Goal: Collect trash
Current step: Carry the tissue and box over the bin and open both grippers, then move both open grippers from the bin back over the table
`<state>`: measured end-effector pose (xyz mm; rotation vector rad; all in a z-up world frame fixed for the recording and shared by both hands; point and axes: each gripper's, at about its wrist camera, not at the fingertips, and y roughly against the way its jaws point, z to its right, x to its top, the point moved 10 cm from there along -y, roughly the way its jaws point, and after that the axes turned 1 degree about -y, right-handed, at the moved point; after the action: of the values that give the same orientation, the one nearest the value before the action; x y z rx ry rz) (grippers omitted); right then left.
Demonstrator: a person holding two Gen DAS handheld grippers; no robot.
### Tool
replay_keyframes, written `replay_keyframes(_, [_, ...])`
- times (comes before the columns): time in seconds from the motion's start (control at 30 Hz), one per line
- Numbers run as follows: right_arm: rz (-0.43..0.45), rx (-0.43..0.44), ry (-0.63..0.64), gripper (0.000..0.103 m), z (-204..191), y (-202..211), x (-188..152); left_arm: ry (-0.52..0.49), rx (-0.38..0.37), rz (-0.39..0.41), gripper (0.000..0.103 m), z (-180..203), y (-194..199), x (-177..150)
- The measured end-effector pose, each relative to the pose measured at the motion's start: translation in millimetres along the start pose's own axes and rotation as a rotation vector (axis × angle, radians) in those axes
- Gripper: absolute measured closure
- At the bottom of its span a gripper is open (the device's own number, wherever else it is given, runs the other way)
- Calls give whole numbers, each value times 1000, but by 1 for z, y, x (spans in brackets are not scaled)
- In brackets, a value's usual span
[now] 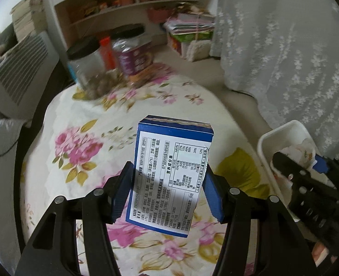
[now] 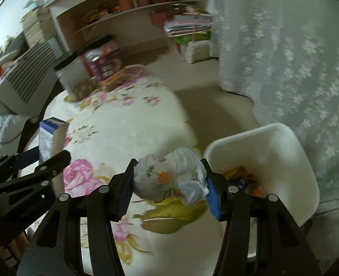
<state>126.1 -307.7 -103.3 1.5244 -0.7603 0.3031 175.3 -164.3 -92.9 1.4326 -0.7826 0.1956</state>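
Blurred beyond reading: jars (image 1: 105,64) at the far edge of the floral table (image 1: 82,115), bin (image 2: 261,151) contents (partly hidden). Blue box (image 1: 169,179) clamped upright in left gripper (image 1: 167,193) above the cloth. Crumpled plastic wad (image 2: 171,179) pinched in right gripper (image 2: 169,191), just beside the white bin's rim.

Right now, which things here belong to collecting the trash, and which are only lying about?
Belong to the job:
- blue box, held by left gripper
- crumpled plastic bag, held by right gripper
- white bin

Lying about:
- clear jar
- purple-label jar
- flowered tablecloth
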Motion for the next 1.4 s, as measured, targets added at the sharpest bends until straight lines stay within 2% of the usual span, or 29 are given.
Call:
replay_keyframes(0.17, [24, -47, -91, 51, 52, 11, 6, -46, -21, 12, 45, 34, -2, 9])
replay_keyframes(0.3, [31, -84, -189, 49, 95, 18, 8, -80, -77, 16, 45, 79, -4, 20])
replay_keyframes(0.37, [33, -95, -244, 43, 114, 22, 8, -112, -94, 37, 45, 101, -2, 27])
replay_keyframes(0.43, [49, -116, -297, 25, 134, 28, 9, -139, -113, 51, 45, 123, -1, 34])
replay_keyframes(0.5, [80, -159, -346, 19, 156, 39, 10, -154, -134, 53, 45, 142, -2, 39])
replay_keyframes(0.77, [178, -276, -526, 13, 230, 80, 6, -198, -234, 55, 41, 209, 1, 44])
replay_keyframes(0.8, [188, -286, -535, 13, 235, 84, 6, -205, -246, 56, 39, 215, 3, 43])
replay_keyframes(0.83, [200, -296, -541, 13, 239, 88, 6, -210, -254, 58, 32, 219, 4, 43])
replay_keyframes(0.87, [217, -314, -545, 12, 243, 94, 6, -213, -258, 67, 21, 222, 7, 43])
replay_keyframes(0.93, [243, -350, -537, 10, 245, 103, 5, -215, -252, 118, 12, 222, 19, 44])
replay_keyframes(1.0, [291, -379, -514, 7, 242, 118, 5, -213, -252, 151, 12, 219, 29, 44])
replay_keyframes(1.07, [326, -387, -499, 7, 237, 127, 6, -199, -232, 203, 8, 207, 43, 47])
replay_keyframes(1.17, [367, -400, -466, 7, 222, 138, 3, -182, -217, 250, 7, 189, 58, 45])
replay_keyframes(1.4, [337, -383, -332, 7, 169, 130, -5, -123, -122, 256, 7, 122, 76, 20])
